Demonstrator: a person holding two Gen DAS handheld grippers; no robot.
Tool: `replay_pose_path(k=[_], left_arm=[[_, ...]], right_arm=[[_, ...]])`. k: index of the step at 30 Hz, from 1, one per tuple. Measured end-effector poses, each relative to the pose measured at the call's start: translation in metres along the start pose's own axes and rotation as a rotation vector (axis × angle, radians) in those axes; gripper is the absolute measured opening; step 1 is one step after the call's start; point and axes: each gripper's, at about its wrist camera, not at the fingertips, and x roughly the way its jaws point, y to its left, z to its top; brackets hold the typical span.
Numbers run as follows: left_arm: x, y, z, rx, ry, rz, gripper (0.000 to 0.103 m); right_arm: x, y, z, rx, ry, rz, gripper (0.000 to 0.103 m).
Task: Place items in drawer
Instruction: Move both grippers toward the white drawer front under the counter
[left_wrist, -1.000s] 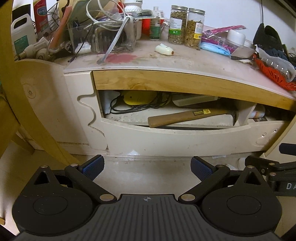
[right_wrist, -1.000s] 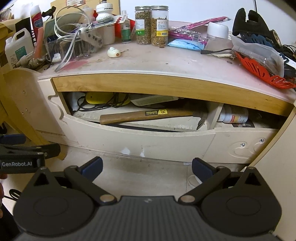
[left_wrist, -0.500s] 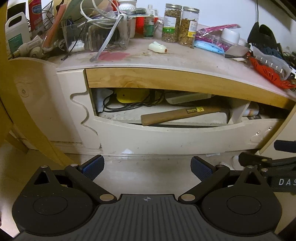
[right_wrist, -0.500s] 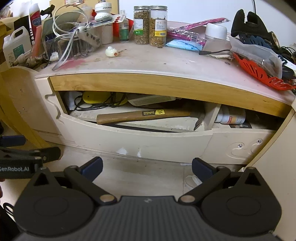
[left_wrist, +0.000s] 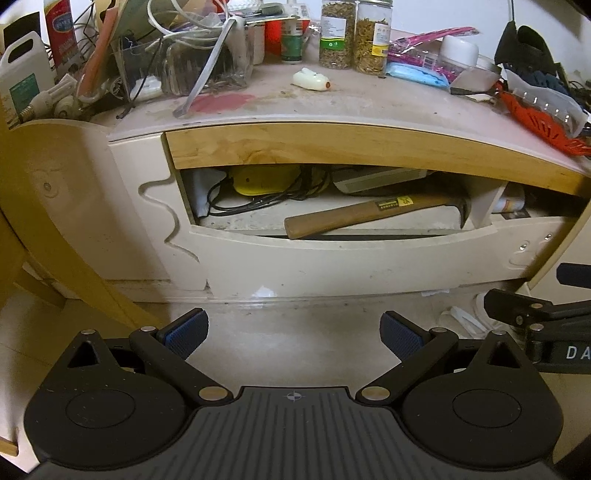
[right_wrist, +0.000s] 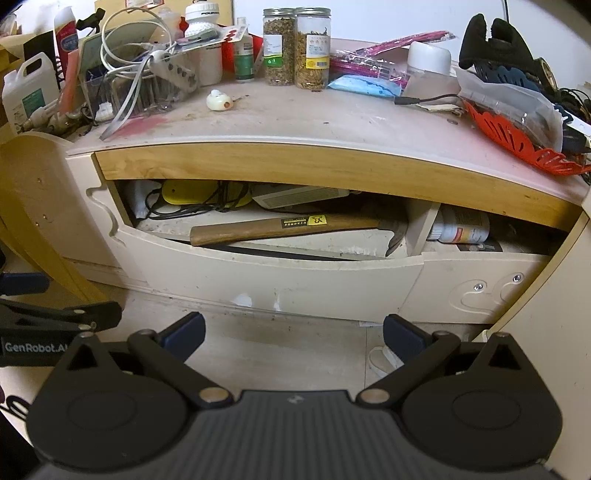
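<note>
A cream drawer (left_wrist: 332, 266) (right_wrist: 295, 284) stands pulled out under a worn desk top (left_wrist: 369, 107) (right_wrist: 332, 122). Inside lie a wooden-handled hammer (left_wrist: 354, 218) (right_wrist: 280, 227), a yellow device with black cables (left_wrist: 262, 181) (right_wrist: 192, 195) and a white box (right_wrist: 303, 195). A small white bottle (left_wrist: 312, 79) (right_wrist: 218, 100) lies on the desk. My left gripper (left_wrist: 291, 332) is open and empty, low before the drawer front. My right gripper (right_wrist: 293, 334) is open and empty too, beside it.
Two glass jars (left_wrist: 354, 33) (right_wrist: 295, 44), a power strip with cables (right_wrist: 166, 66), a white jug (left_wrist: 22, 74), blue and pink packets (right_wrist: 365, 83) and a red plastic basket (right_wrist: 517, 136) crowd the desk. A wooden chair frame (left_wrist: 55, 221) stands left.
Both views have shifted a little over the second, with the desk and drawer drawing slightly nearer and sliding sideways. Both grippers stay open and empty; nothing on the desk moved.
</note>
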Motion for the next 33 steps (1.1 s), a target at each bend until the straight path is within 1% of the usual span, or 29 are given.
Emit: replay_pose_path(k=[3, 13, 18, 21, 23, 33], left_arm=[[0.0, -0.001, 0.001, -0.001, -0.002, -0.002, 0.102], [0.002, -0.005, 0.005, 0.031, -0.022, 0.032, 0.102], [0.008, -0.005, 0.009, 0.02, -0.006, 0.017, 0.102], [0.012, -0.004, 0.01, 0.008, 0.015, -0.017, 0.102], [0.015, -0.003, 0.009, 0.002, 0.024, -0.026, 0.102], [0.028, -0.005, 0.014, 0.019, 0.03, -0.025, 0.102]], right_arm=[[0.0, -0.001, -0.001, -0.003, 0.002, -0.001, 0.103], [0.004, -0.005, 0.001, 0.012, 0.001, -0.022, 0.103], [0.01, -0.005, 0.005, 0.015, -0.006, -0.038, 0.103], [0.015, -0.006, 0.007, 0.016, -0.012, -0.047, 0.103], [0.018, -0.007, 0.009, 0.018, -0.017, -0.051, 0.103], [0.036, -0.012, 0.02, 0.032, -0.018, -0.057, 0.103]])
